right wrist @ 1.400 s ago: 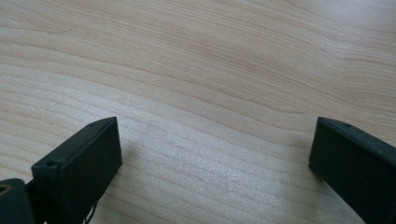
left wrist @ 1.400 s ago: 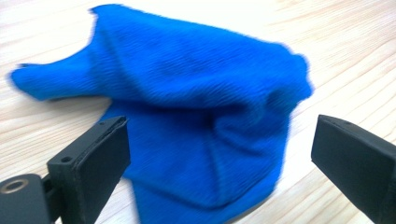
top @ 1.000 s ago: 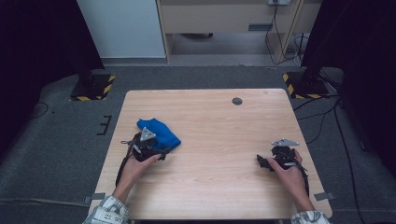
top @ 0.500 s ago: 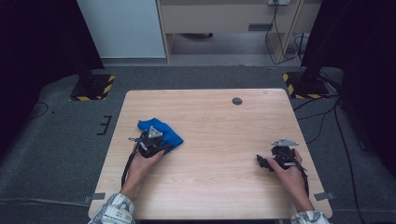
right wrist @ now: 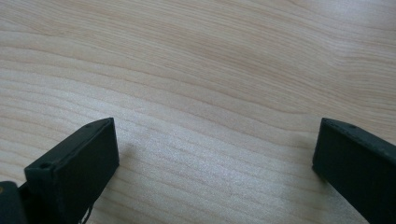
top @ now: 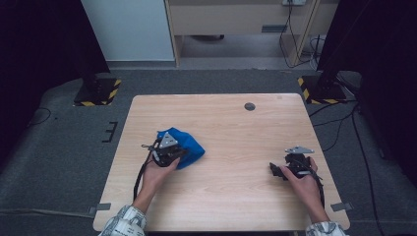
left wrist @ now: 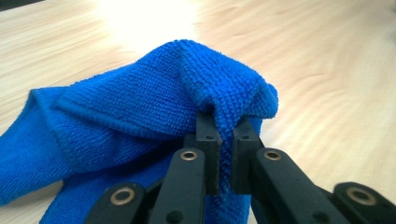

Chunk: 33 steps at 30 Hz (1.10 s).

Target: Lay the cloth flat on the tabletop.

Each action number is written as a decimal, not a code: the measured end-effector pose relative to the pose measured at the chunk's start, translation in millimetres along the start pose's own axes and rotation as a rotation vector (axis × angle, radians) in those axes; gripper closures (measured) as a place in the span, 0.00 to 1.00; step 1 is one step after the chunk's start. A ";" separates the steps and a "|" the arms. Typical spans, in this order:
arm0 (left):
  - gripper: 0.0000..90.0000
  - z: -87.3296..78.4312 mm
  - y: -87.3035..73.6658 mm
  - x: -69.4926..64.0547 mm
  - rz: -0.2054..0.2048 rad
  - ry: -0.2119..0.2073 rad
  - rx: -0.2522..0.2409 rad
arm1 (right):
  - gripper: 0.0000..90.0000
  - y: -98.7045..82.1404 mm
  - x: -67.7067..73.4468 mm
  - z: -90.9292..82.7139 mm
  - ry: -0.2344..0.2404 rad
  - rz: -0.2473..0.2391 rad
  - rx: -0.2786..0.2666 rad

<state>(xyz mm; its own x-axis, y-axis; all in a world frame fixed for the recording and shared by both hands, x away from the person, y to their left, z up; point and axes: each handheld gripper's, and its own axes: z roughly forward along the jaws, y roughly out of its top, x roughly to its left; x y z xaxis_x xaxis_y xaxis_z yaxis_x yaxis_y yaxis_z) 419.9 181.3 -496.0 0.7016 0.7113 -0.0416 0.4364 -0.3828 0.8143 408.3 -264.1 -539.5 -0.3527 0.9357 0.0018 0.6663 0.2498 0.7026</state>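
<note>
Cloth [left wrist: 140, 107]: bright blue, ribbed knit-like texture, plain. Table [top: 226, 123]: pale wood, fine wavy grain; small dark grey round spot [top: 250, 106] near far edge. Left gripper [left wrist: 223, 140]: black, brass-coloured rivets; light grey three-cornered plate on top. Right gripper [right wrist: 215, 154]: matt black. Sleeves [top: 123, 223]: pale, possibly plaid, too blurred to be sure. Floor mat [top: 59, 147]: grey; black-and-yellow hazard stripes [top: 114, 92] on stand bases.

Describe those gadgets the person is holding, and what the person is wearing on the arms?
Each hand holds a black tool. The left gripper carries a grey three-cornered plate on top and trails a black cable; up close its two flat black fingers hang on arms with brass-coloured rivets. The right gripper has the same grey plate and cable, and blocky black fingers. The sleeves are light and patterned.
</note>
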 end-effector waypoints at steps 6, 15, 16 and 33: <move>0.94 11.0 9.3 -29.2 0.057 -0.063 0.005 | 0.04 2.1 3.3 0.6 0.010 -0.012 0.003; 0.94 25.9 18.1 -63.7 0.090 -0.148 0.008 | 0.24 14.9 23.9 -9.7 0.000 -0.120 -0.091; 0.94 27.4 18.8 -65.6 0.091 -0.152 0.010 | 0.27 18.7 27.4 -14.2 0.010 -0.127 -0.126; 0.25 37.5 16.5 -84.0 0.079 -0.148 0.038 | 0.76 39.0 79.7 -30.8 0.237 -0.293 -0.253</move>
<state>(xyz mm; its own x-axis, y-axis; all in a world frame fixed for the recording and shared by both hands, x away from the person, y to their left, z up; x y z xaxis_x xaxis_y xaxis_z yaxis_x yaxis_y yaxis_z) 389.2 93.2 -500.7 0.8088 0.5845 -0.0658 0.3957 -0.4579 0.7961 385.9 -187.5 -490.0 -0.6627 0.7445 -0.0809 0.3450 0.3994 0.8494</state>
